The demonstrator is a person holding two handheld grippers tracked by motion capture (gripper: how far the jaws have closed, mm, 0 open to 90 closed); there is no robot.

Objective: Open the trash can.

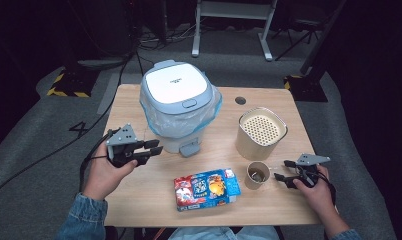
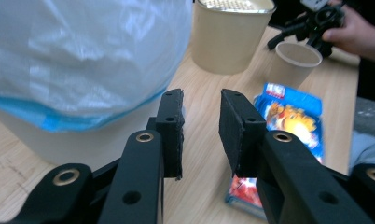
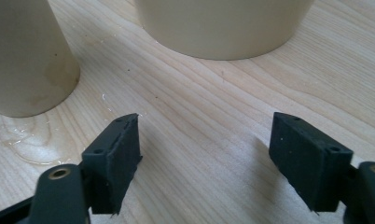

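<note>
**High view: both tongs empty, cup by my right hand**

High view puts my left gripper (image 1: 148, 150) above the table's (image 1: 139, 200) left half, just beside the pedal bin (image 1: 179, 100) with its blue-edged liner (image 1: 154, 125). Its jaws stand a narrow gap apart with nothing between them; in the left gripper view the liner bulges close on one side and bare wood runs ahead to the snack packet (image 2: 293, 112).

My right gripper (image 1: 283, 170) sits low near the table's right edge, jaws wide apart and empty. The paper cup (image 1: 257, 175) stands upright just beside its tips, not touching. In the right gripper view the cup (image 3: 27, 60) is off to one side, a wet ring on the wood at its base, and open tabletop lies between my pads (image 3: 115, 158).

Behind the cup stands the beige canister (image 1: 261, 132) with its perforated top, near but apart. The packet lies flat near the front edge, with bare wood between it and the bin.
</note>
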